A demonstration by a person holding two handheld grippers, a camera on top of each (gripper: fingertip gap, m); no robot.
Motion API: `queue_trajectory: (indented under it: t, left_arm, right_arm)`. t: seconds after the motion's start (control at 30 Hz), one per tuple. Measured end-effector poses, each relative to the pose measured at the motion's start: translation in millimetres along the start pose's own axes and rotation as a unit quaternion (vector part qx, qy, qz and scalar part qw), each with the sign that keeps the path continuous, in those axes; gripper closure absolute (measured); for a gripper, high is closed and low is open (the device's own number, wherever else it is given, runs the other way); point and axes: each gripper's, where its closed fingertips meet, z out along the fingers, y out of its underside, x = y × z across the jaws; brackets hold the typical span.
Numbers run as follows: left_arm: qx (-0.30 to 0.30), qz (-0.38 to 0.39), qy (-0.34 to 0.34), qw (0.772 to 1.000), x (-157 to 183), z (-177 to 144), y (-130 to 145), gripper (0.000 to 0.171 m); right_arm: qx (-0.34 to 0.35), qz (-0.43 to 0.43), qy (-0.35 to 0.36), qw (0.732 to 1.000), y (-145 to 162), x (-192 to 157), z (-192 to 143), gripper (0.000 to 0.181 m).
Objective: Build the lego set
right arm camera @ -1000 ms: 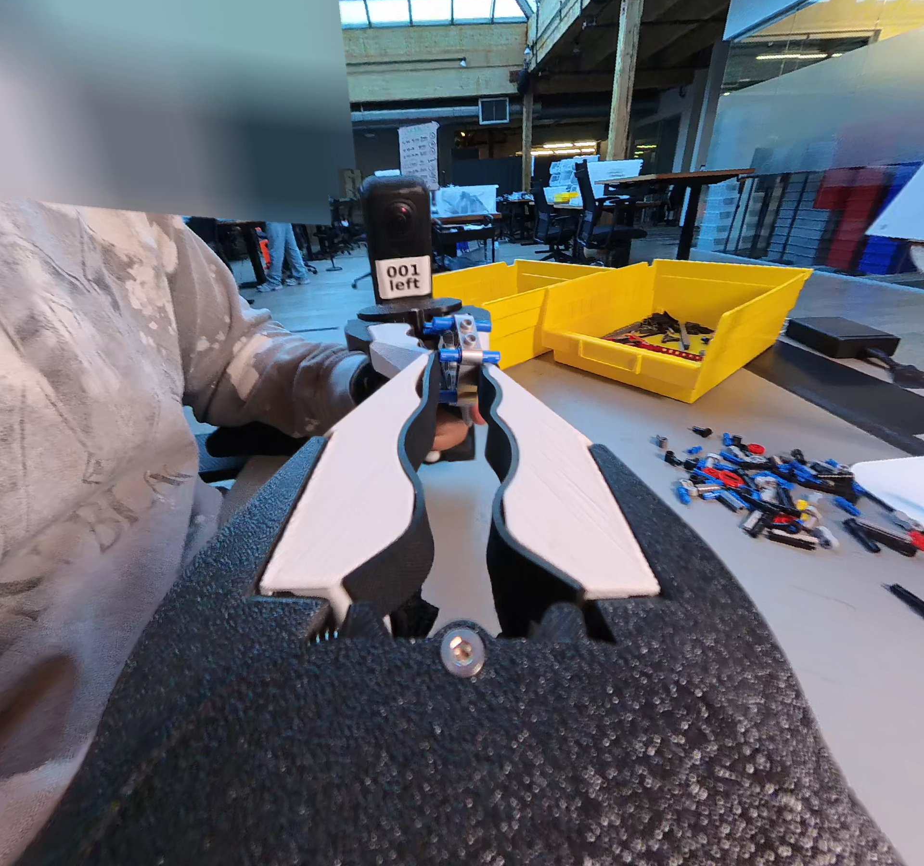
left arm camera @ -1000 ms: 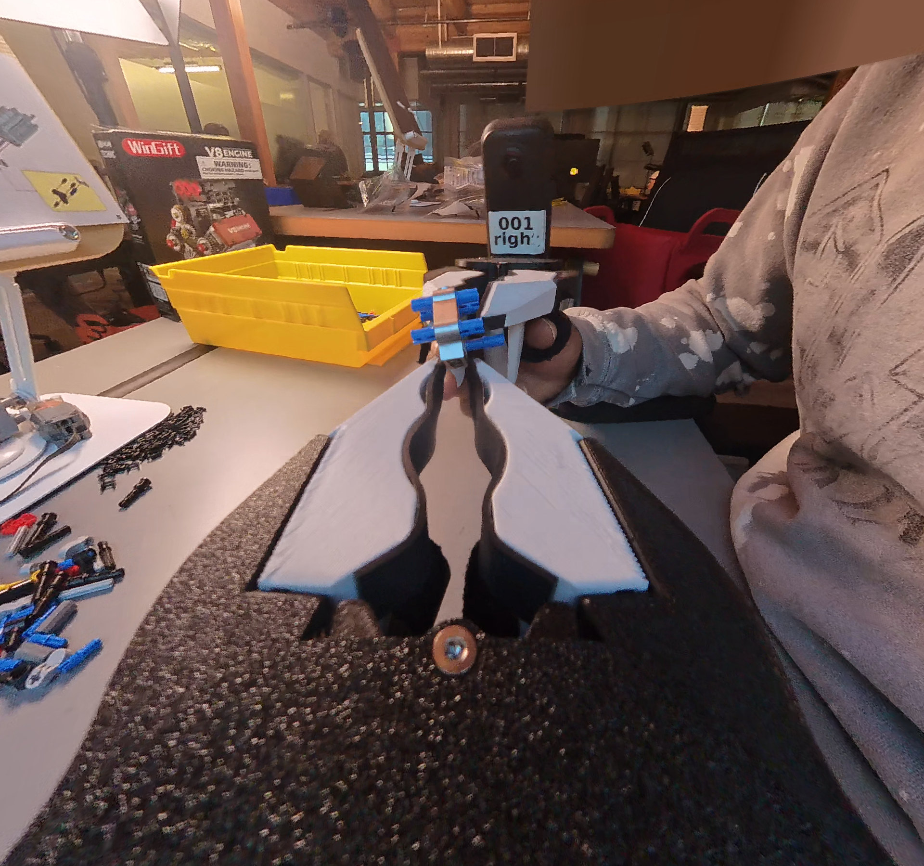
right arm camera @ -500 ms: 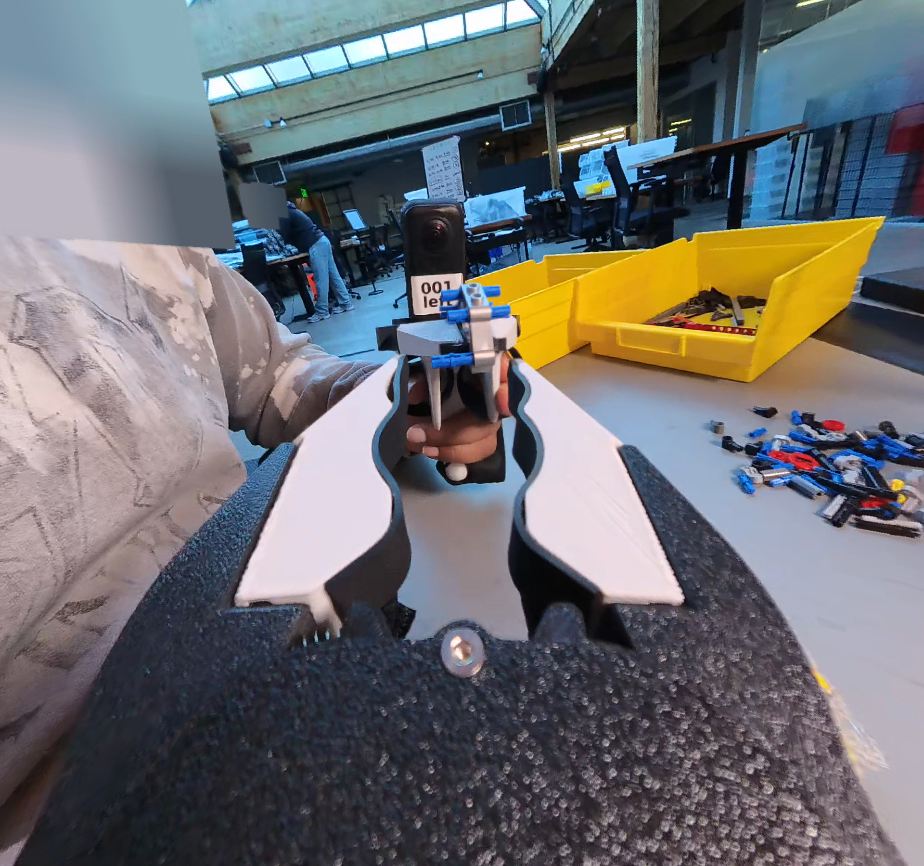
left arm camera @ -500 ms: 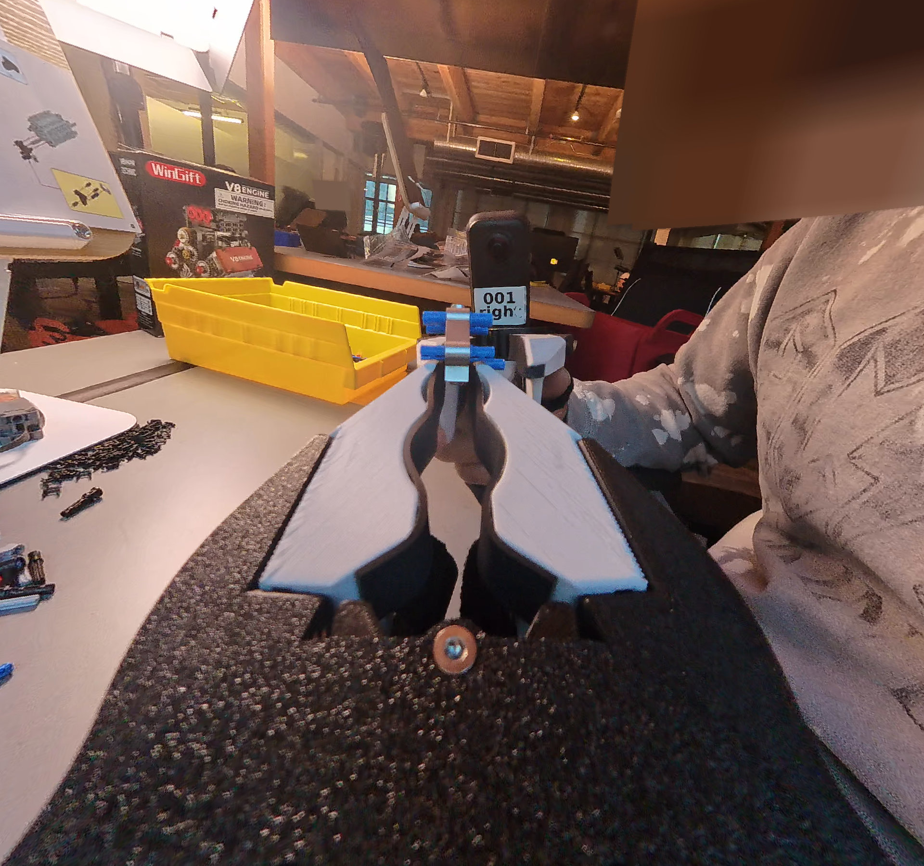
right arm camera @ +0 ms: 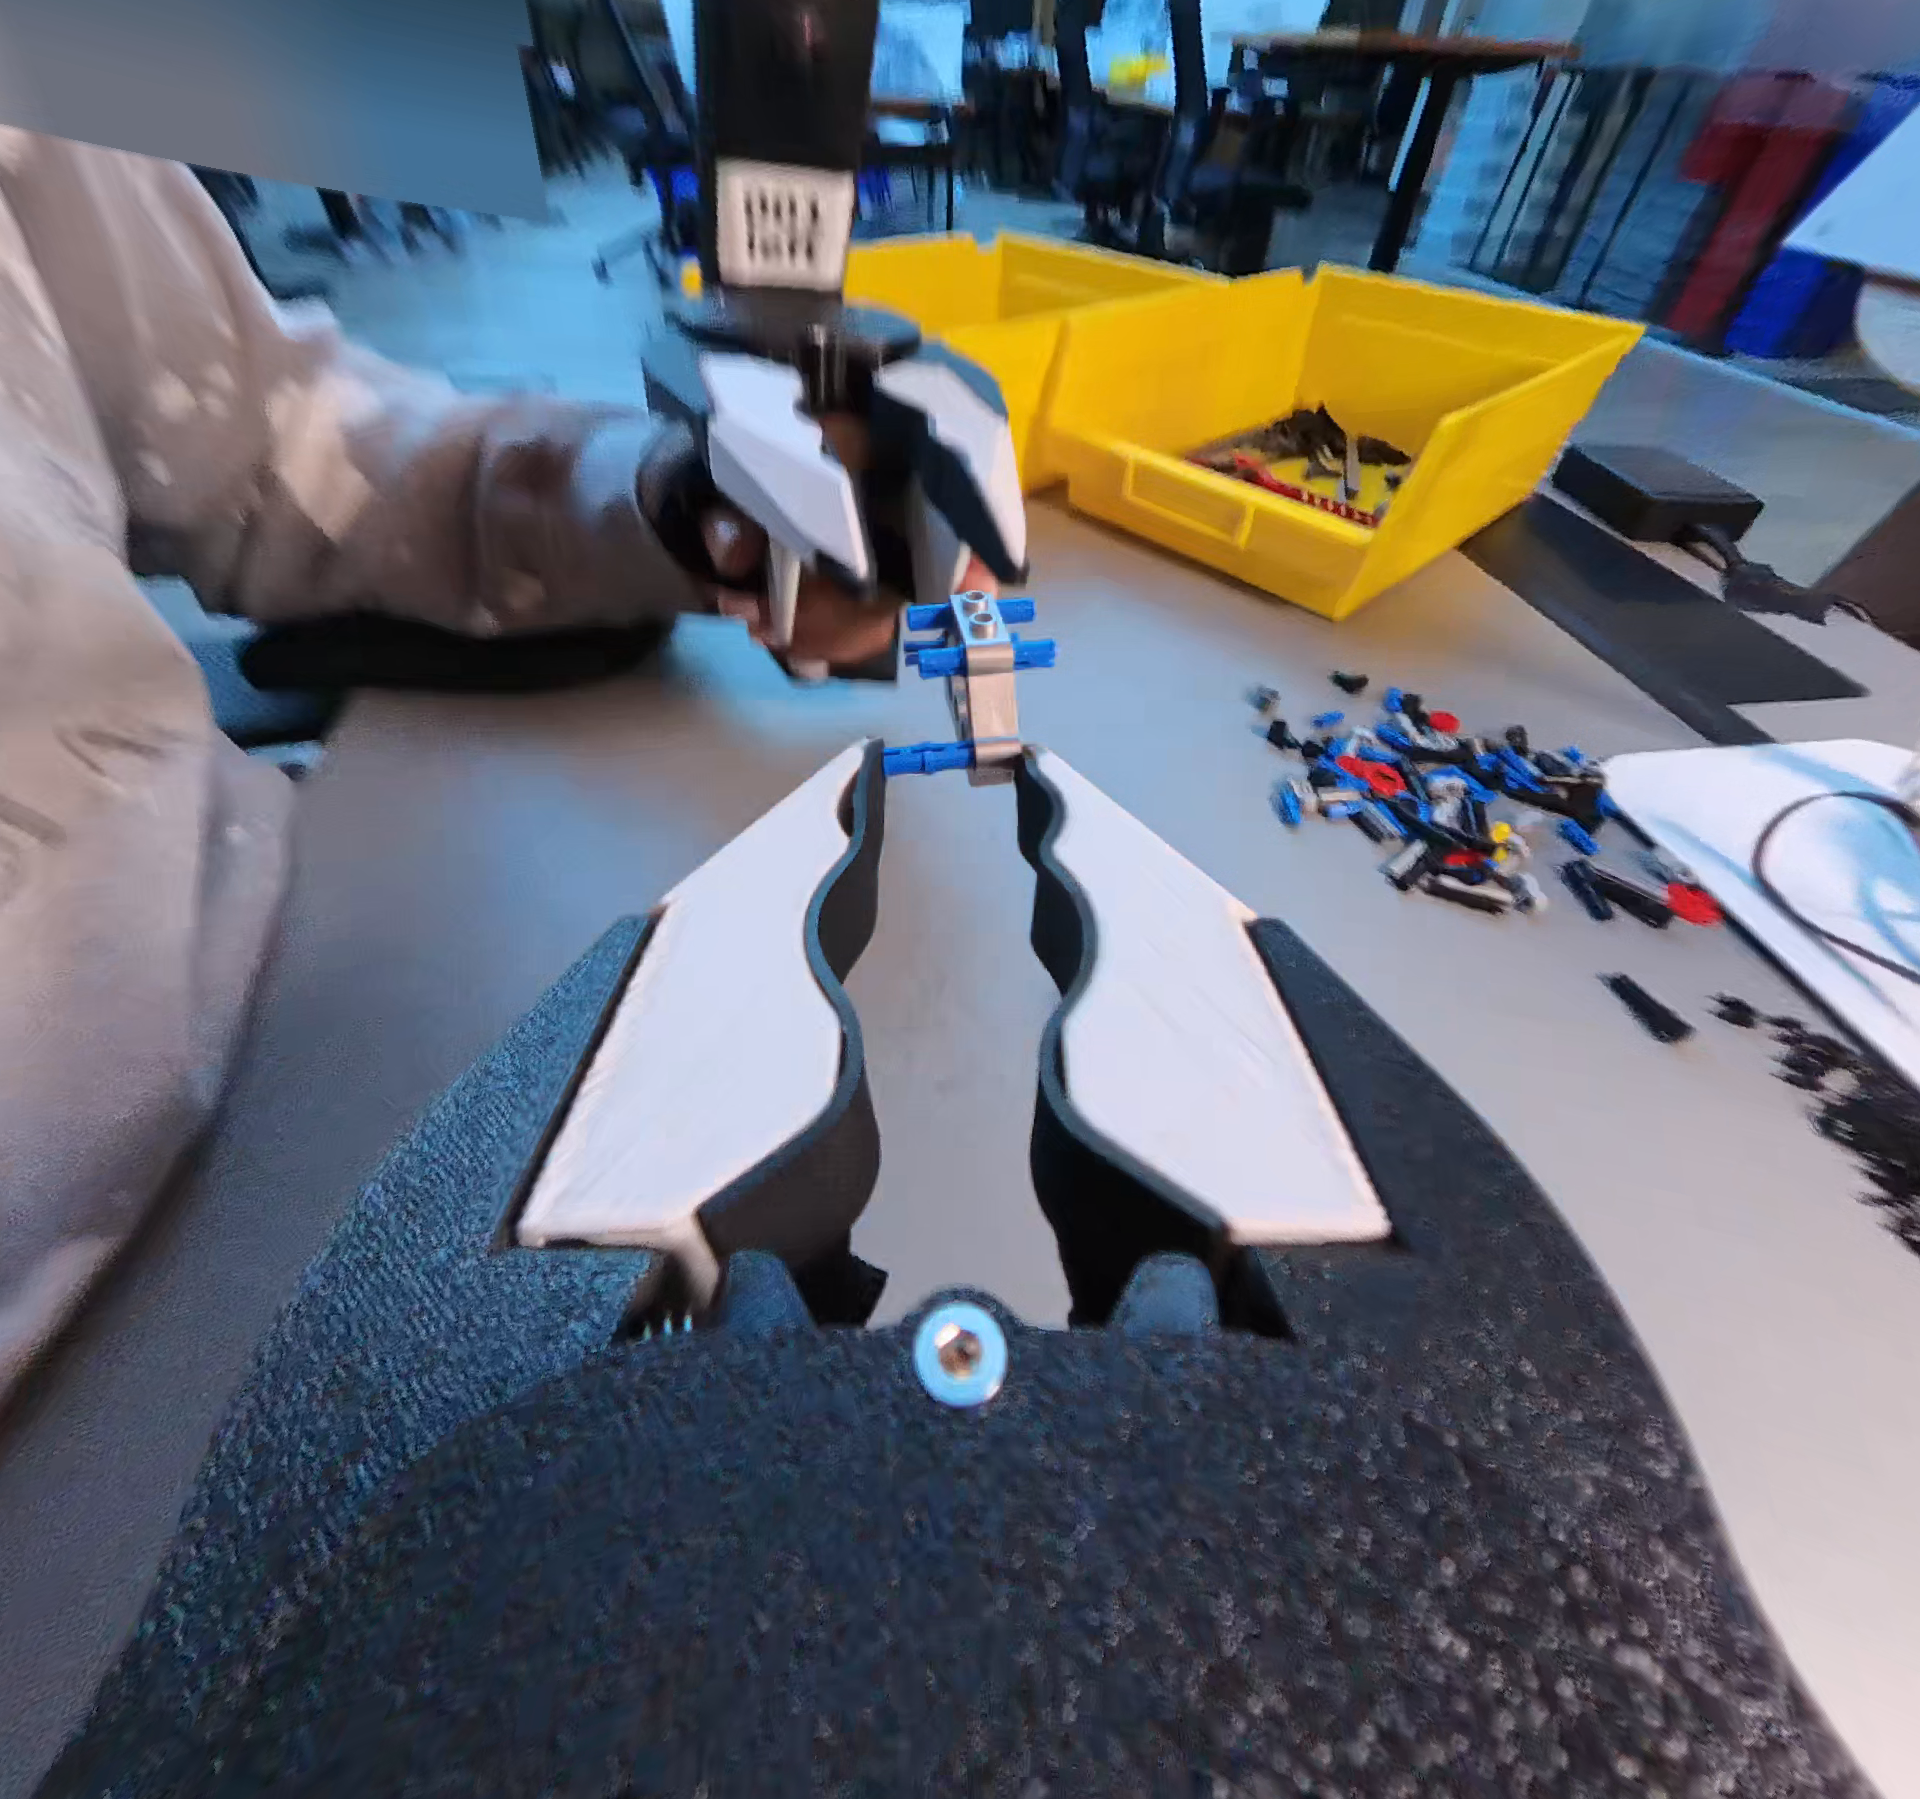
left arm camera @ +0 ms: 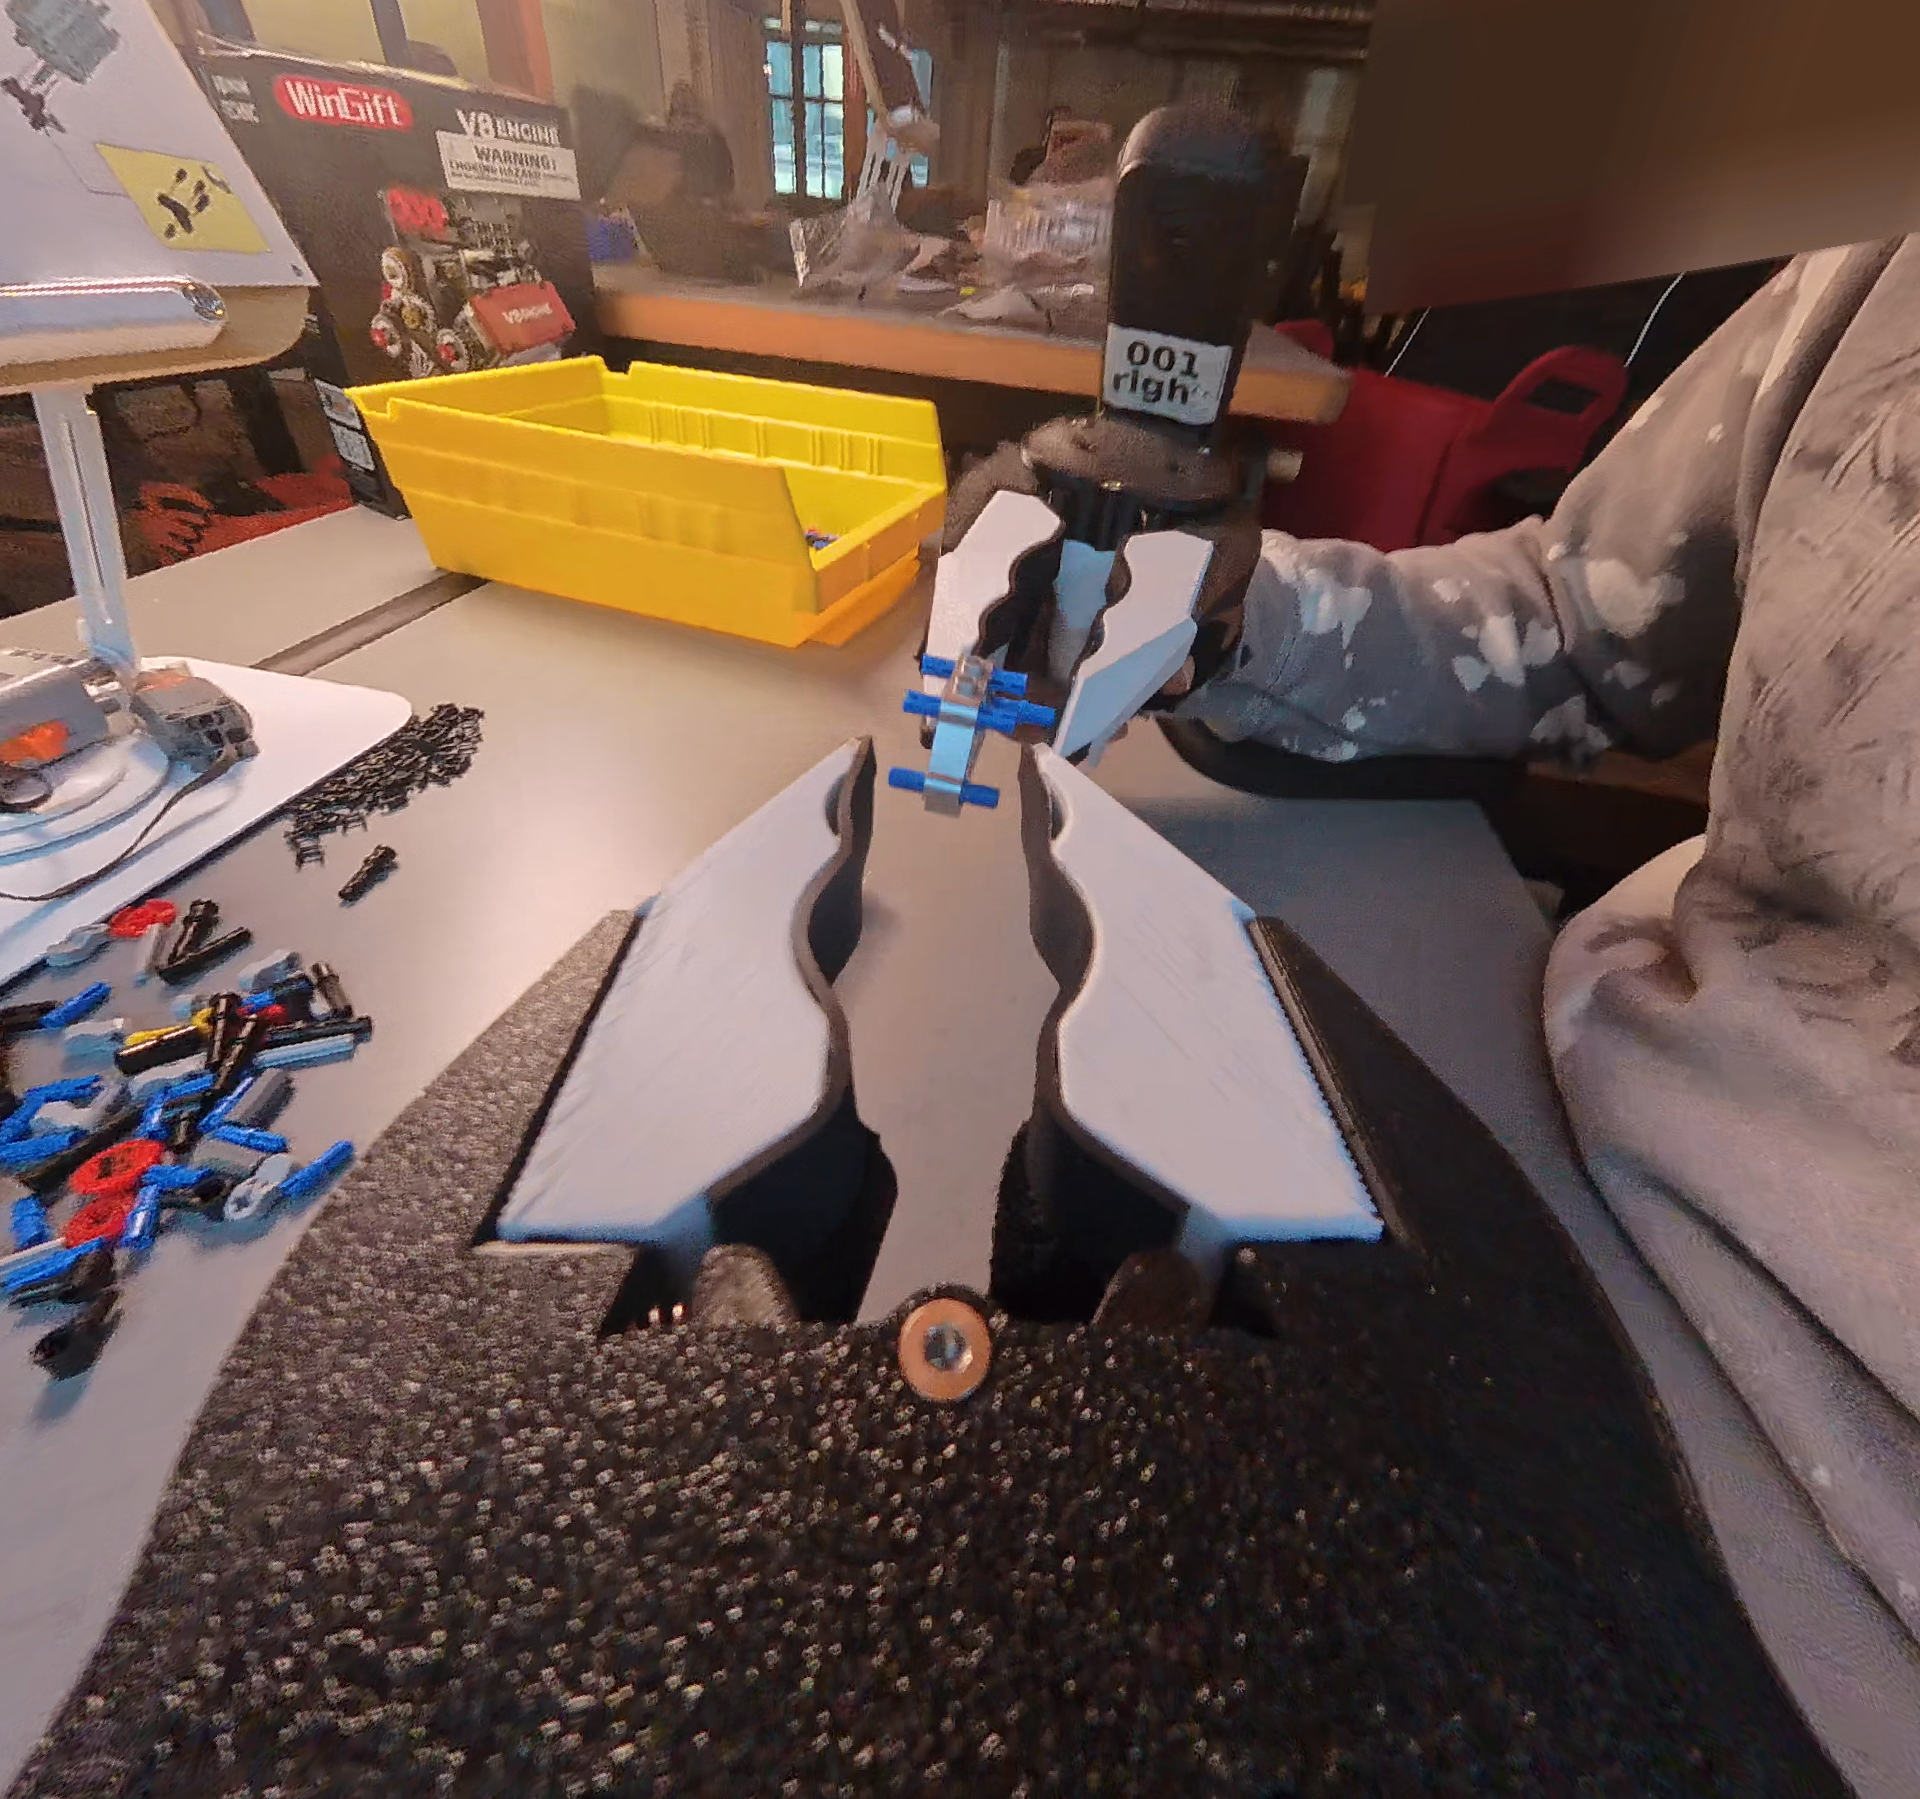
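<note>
My right gripper (right arm camera: 948, 757) has its jaws narrow, pinching the grey beam with blue pins (right arm camera: 985, 684) at the very tips: a pin end on one side, the beam's foot on the other. The beam stands up towards twelve o'clock, above the surface (right arm camera: 1143, 658). My left gripper (left arm camera: 945, 762) faces it, jaws parted and empty, tips just beside the beam's top. Loose pieces (right arm camera: 1455, 814) lie at two o'clock and a yellow bin (right arm camera: 1299, 523) at one.
</note>
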Motion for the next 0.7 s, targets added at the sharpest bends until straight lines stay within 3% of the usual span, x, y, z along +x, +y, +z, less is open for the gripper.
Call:
queue_trajectory:
  t: [0.13, 0.4, 0.57, 0.7]
  left_arm:
    - [-0.067, 0.023, 0.009, 0.997, 5, 4, 20, 0.155]
    - [-0.074, 0.045, 0.0, 0.996, 6, 4, 19, 0.151]
    - [-0.152, 0.078, -0.002, 0.985, 8, 10, 49, 0.164]
    - [-0.113, 0.049, 0.006, 0.992, 12, 15, 40, 0.165]
  right_arm:
    - [-0.041, -0.03, -0.005, 0.999, 15, -10, 12, 0.158]
    - [-0.075, -0.064, 0.01, 0.995, 23, -9, 14, 0.158]
    - [-0.072, -0.079, -0.001, 0.994, 21, -18, 20, 0.158]
    - [-0.025, -0.033, -0.021, 0.999, 8, -19, 14, 0.158]
